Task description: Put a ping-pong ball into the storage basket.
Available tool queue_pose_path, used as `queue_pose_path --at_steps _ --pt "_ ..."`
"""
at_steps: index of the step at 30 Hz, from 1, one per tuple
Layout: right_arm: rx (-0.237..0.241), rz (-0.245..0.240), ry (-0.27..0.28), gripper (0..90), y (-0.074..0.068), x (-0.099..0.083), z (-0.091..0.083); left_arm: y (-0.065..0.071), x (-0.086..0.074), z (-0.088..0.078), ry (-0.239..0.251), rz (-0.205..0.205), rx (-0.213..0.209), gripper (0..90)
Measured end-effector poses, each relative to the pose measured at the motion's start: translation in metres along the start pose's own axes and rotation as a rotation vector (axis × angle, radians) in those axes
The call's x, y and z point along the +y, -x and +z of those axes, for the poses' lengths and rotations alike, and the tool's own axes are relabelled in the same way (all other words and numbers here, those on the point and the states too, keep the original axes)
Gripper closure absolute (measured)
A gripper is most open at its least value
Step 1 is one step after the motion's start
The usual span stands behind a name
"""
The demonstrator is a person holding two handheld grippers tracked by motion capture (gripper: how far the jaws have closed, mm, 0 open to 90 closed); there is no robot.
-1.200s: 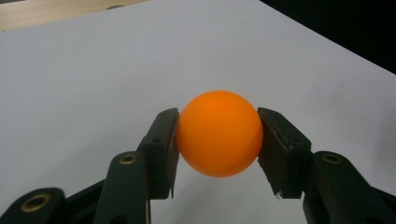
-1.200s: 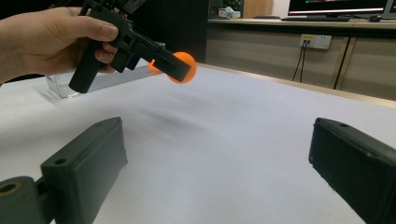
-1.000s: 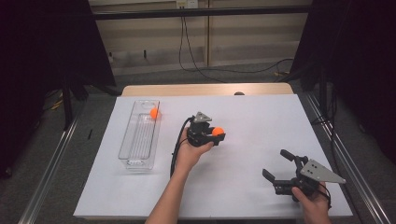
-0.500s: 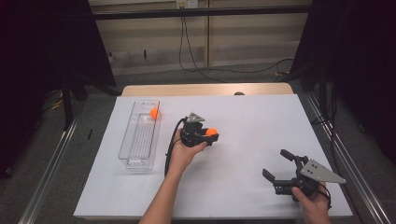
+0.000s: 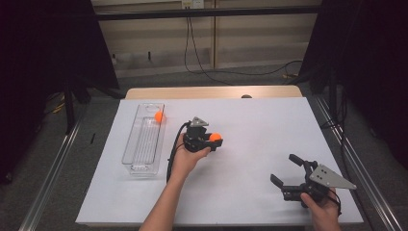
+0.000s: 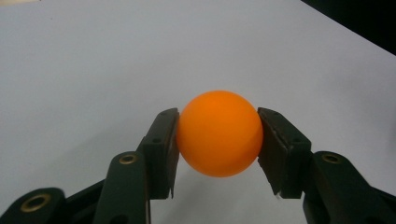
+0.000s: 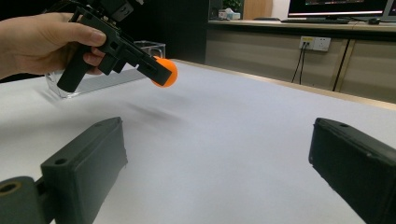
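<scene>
My left gripper is shut on an orange ball and holds it above the white table near the middle. In the left gripper view the orange ball sits squeezed between the two black jaws. The right gripper view shows that ball held off the surface by the other hand. A clear long tray lies at the left with a second orange ball at its far end. My right gripper rests open near the front right of the table, nothing between its jaws.
White paper covers the table, with a wooden edge at the far side. Metal rails run along both sides. A black cable trails from the left gripper.
My left gripper has carried the orange ball slightly left and farther away, toward the tray. The right gripper has stayed where it was.
</scene>
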State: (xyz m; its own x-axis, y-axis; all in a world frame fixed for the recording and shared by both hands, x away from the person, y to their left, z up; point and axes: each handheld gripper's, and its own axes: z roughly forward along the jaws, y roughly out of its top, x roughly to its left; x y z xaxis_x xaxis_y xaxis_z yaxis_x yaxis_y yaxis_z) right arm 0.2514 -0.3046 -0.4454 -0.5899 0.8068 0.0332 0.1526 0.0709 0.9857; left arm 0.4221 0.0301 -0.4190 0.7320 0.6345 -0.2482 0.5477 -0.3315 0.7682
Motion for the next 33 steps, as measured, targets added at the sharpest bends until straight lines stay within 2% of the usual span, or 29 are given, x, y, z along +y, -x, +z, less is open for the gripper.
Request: queue_pose_path --at_steps 4,13,21,33 --pt "0.002 0.001 0.002 3.5 0.0 0.0 0.0 -0.001 0.0 -0.002 0.0 -0.004 -0.006 50.9" --pt "0.004 -0.001 0.004 3.5 0.0 0.0 0.0 -0.006 -0.002 -0.007 0.011 -0.016 0.01 50.9" --pt "0.005 -0.003 0.004 3.5 -0.001 0.001 -0.001 -0.008 -0.001 -0.014 0.011 -0.012 0.011 50.9" --pt "0.008 -0.006 0.004 3.6 -0.001 0.001 0.0 -0.015 0.0 -0.023 0.017 -0.02 0.037 50.9"
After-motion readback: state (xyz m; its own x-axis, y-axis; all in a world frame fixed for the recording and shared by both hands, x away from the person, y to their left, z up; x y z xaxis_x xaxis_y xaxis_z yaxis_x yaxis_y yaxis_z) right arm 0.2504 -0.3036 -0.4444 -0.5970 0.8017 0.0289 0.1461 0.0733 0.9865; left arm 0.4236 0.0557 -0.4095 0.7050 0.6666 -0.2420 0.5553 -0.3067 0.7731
